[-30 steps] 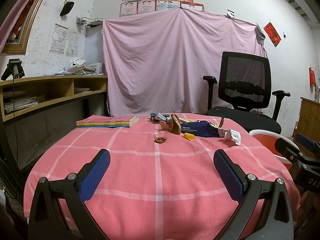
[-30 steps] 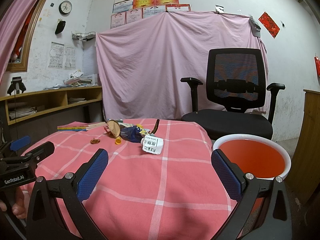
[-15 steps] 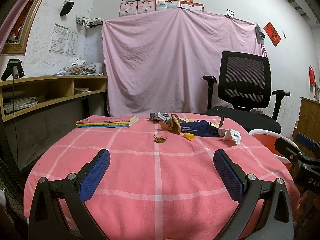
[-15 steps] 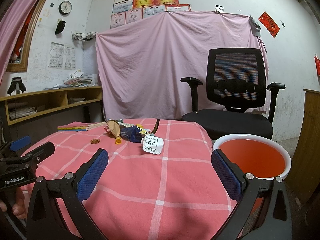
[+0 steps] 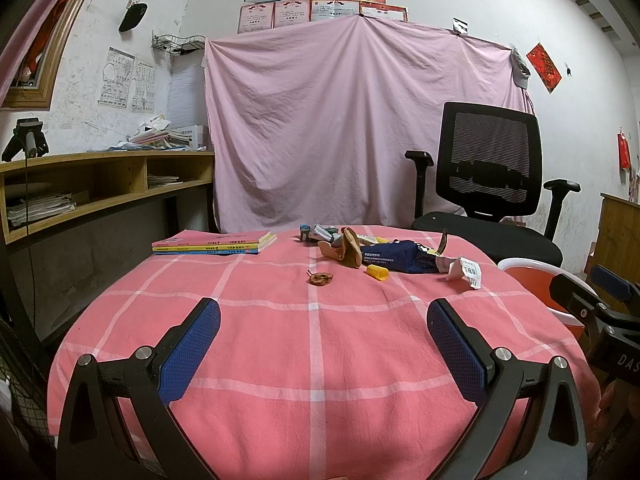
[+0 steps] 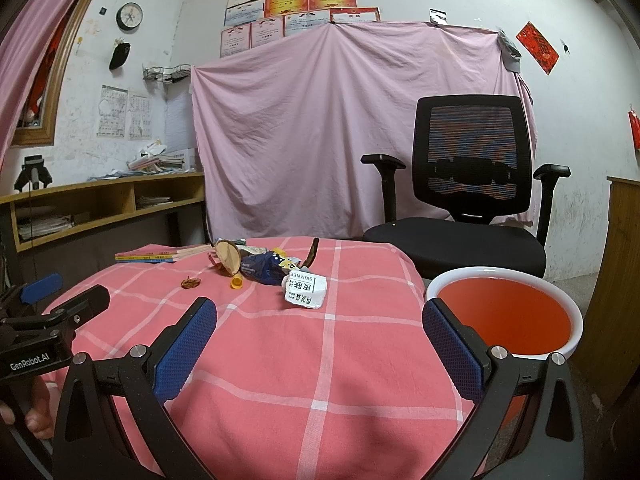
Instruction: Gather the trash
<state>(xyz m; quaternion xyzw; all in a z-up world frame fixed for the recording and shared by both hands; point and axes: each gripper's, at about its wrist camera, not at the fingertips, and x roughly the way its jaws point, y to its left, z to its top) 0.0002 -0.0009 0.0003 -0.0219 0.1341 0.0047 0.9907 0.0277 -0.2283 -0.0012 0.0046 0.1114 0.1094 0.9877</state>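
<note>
Trash lies in a heap at the far side of the pink checked tablecloth (image 5: 320,360): a dark blue wrapper (image 5: 396,261) (image 6: 262,269), a white printed packet (image 5: 470,273) (image 6: 307,292), a yellow cap (image 5: 377,272) (image 6: 236,281), a brown dried scrap (image 5: 321,278) (image 6: 191,282) and a tan peel (image 5: 351,249) (image 6: 229,258). An orange bin with a white rim (image 6: 505,312) (image 5: 532,276) stands beside the table's right edge. My left gripper (image 5: 323,340) and my right gripper (image 6: 319,338) hover open and empty over the near side, well short of the heap.
Stacked books (image 5: 214,243) lie at the table's far left. A black office chair (image 6: 468,184) stands behind the table and bin, before a pink sheet. A wooden shelf (image 5: 100,184) runs along the left wall. A wooden cabinet (image 6: 624,260) stands at the right.
</note>
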